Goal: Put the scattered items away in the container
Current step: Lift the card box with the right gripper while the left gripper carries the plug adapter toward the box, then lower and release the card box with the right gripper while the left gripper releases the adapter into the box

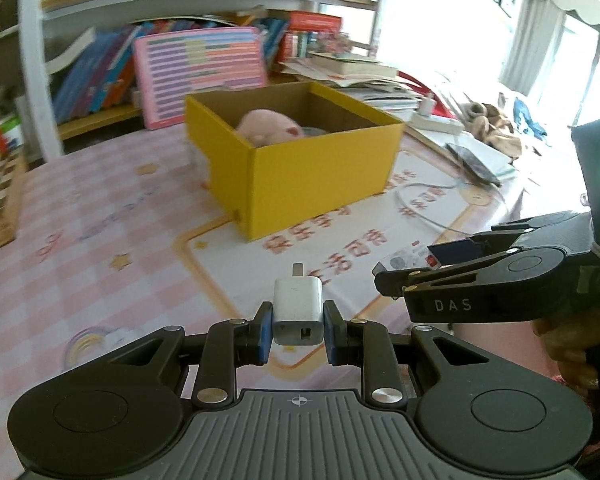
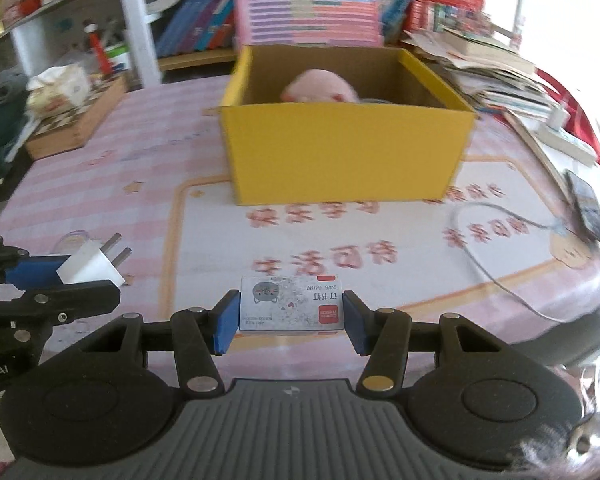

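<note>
A yellow cardboard box (image 1: pixel 320 176) stands open on the pink tablecloth, with a pink plush toy (image 1: pixel 270 126) inside; it also shows in the right wrist view (image 2: pixel 348 152). My left gripper (image 1: pixel 298 326) is shut on a white USB charger plug (image 1: pixel 299 310), held above the table in front of the box; the plug also shows in the right wrist view (image 2: pixel 94 262). My right gripper (image 2: pixel 290 316) is shut on a small box of staples (image 2: pixel 291 304), also held in front of the box. It appears at the right of the left wrist view (image 1: pixel 410 264).
A white cable (image 2: pixel 496 256) and a phone (image 2: pixel 588 208) lie at the right. Stacked books and papers (image 2: pixel 488 76) sit behind the box on the right. A wooden tray (image 2: pixel 76 120) stands at the left. A pink board (image 1: pixel 200 76) leans on the bookshelf.
</note>
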`<action>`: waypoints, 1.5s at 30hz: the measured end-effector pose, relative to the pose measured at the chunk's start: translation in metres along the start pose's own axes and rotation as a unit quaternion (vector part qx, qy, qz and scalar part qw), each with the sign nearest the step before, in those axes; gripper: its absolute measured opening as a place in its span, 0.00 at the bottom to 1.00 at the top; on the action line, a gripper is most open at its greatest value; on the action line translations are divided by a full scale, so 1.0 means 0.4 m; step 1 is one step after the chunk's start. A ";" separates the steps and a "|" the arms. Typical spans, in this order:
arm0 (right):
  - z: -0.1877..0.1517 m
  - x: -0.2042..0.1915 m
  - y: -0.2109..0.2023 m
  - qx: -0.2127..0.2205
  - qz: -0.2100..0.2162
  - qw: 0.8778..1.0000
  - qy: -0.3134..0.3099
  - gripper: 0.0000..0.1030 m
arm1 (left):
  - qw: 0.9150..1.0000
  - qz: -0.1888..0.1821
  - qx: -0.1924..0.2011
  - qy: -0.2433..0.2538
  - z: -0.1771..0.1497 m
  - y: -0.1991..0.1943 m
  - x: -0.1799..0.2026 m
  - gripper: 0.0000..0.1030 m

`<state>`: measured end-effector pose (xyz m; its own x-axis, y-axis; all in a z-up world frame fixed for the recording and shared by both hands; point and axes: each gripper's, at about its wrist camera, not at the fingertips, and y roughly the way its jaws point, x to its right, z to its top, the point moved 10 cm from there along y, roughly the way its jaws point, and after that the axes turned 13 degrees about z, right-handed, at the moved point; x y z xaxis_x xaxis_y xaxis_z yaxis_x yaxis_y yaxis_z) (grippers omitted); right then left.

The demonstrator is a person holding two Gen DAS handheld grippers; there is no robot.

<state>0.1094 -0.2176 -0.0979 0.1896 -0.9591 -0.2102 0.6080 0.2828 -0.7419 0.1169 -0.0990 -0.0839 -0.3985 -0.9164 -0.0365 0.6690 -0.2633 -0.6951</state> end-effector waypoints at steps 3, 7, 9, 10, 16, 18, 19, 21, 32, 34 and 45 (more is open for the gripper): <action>-0.009 0.053 -0.014 -0.003 -0.014 1.000 0.016 0.50 | 1.000 -0.014 -0.001 0.011 0.017 0.018 0.041 0.23; -0.010 0.106 -0.025 -0.003 -0.029 0.999 0.027 0.50 | 0.999 -0.031 -0.002 0.022 0.040 0.043 0.088 0.23; -0.010 0.132 -0.029 -0.003 -0.035 0.999 0.030 0.50 | 0.999 -0.038 -0.002 0.027 0.051 0.056 0.109 0.23; -0.010 0.143 -0.032 -0.003 -0.037 0.999 0.032 0.50 | 0.999 -0.041 -0.001 0.029 0.057 0.061 0.118 0.23; 0.011 0.215 -0.033 0.002 -0.045 0.998 0.045 0.50 | 0.998 -0.047 0.017 0.033 0.122 0.090 0.152 0.23; 0.025 0.236 -0.030 0.005 -0.046 0.998 0.046 0.50 | 0.998 -0.045 0.023 0.034 0.146 0.099 0.159 0.23; 0.032 0.244 -0.028 0.007 -0.046 0.998 0.045 0.50 | 0.998 -0.045 0.025 0.034 0.157 0.103 0.161 0.23; 0.051 0.258 -0.025 0.011 -0.046 0.998 0.039 0.50 | 0.998 -0.041 0.031 0.032 0.181 0.112 0.164 0.23; 0.258 0.280 -0.005 0.071 -0.016 0.996 -0.043 0.50 | 0.997 0.004 0.069 0.016 0.341 0.165 0.128 0.23; 0.308 0.282 0.010 0.081 -0.009 0.995 -0.060 0.50 | 0.997 0.018 0.070 0.010 0.373 0.189 0.113 0.23; 0.487 0.308 0.199 0.039 0.023 0.985 -0.167 0.50 | 0.996 0.085 0.008 0.007 0.438 0.379 0.045 0.23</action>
<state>0.3311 -0.3107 -0.0588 0.4539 -0.8910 -0.0122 0.6476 0.3392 -0.6823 0.3212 -0.2084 -0.0642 -0.2879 -0.9437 -0.1628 0.7375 -0.1100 -0.6663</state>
